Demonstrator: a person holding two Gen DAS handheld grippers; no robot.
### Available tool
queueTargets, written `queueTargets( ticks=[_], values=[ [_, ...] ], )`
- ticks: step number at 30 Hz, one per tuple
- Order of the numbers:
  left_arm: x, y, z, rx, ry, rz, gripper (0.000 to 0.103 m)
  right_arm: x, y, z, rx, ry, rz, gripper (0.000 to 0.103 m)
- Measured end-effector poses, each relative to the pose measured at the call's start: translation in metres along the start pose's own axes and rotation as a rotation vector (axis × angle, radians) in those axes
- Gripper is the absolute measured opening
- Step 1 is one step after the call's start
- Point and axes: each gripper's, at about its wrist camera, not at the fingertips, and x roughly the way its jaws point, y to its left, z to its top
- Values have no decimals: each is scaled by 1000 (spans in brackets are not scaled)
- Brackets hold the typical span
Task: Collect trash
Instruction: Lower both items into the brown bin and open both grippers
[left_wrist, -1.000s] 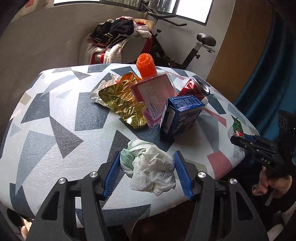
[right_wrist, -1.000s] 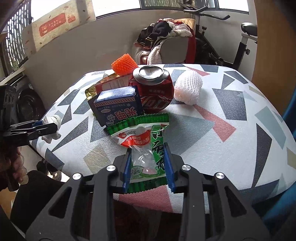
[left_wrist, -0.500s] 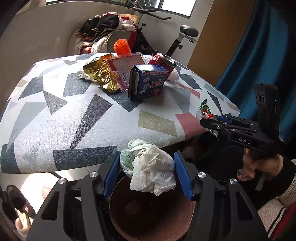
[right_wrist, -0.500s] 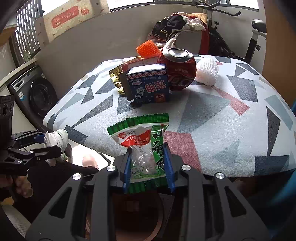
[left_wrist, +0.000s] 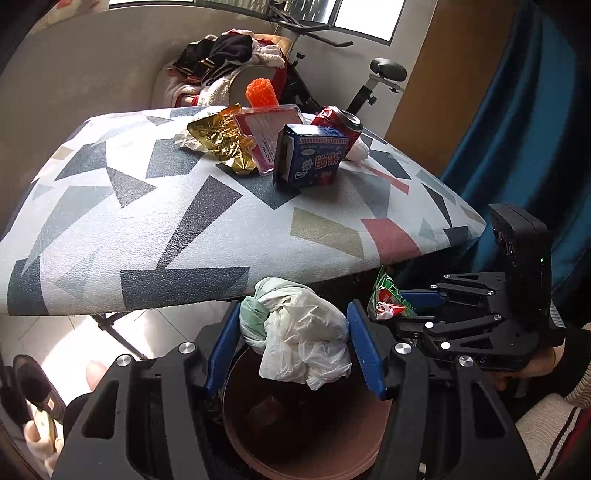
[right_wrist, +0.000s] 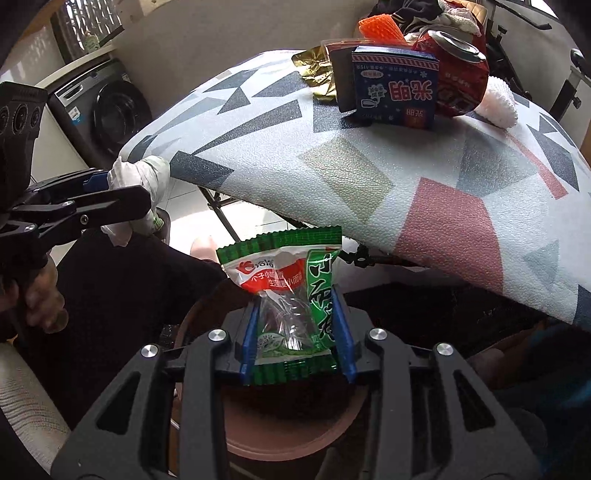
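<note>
My left gripper (left_wrist: 295, 343) is shut on a crumpled white plastic bag (left_wrist: 299, 339) and holds it above a round brown bin (left_wrist: 306, 435) below the table's front edge. My right gripper (right_wrist: 295, 347) is shut on a green snack wrapper (right_wrist: 291, 306) over the same bin (right_wrist: 288, 432). The right gripper with the wrapper (left_wrist: 388, 299) shows at the right of the left wrist view. The left gripper with the bag (right_wrist: 136, 177) shows at the left of the right wrist view.
On the patterned table (left_wrist: 184, 229) lie a blue carton (left_wrist: 314, 158), a red can (left_wrist: 340, 122), gold foil (left_wrist: 221, 136), a pink plastic case (left_wrist: 266, 136), an orange foam net (left_wrist: 260, 92) and a white foam net (right_wrist: 498, 103). A washing machine (right_wrist: 107, 110) stands left; an exercise bike (left_wrist: 369, 81) behind.
Both grippers have drawn back off the table and down with their trash, and now hang over the brown bin, closer together than before.
</note>
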Motion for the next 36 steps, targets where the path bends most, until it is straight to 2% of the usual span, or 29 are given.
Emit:
queueTargets(
  ticks=[1,6,10,13,15,20,25,31,36],
  values=[
    [-1,0,0,-3,-5,-3,57,2,1,-1,-3,9,12,48],
    [2,3,-3,-30,-2,-8,57,12,4,-4,-14,54,22,50],
    [6,2,-6,-25,11,-10,57,13,1,-3,9,50,15,66],
    [10,-3,-7,-7,21,-10,57,13,-3,-2,29,43,3,70],
    [12,-6,-8,3,25,-12,57,10,-6,-2,41,28,-16,72],
    [15,-10,-8,13,36,-12,57,-4,-20,-1,103,-61,-79,88],
    [18,-10,-9,18,47,-7,57,-9,-37,0,182,-92,-94,92],
    [18,-14,-9,34,51,-6,57,-9,-37,0,186,-93,-96,93],
    [13,-16,-9,43,20,-5,81,-8,-36,0,180,-90,-94,93]
  ],
)
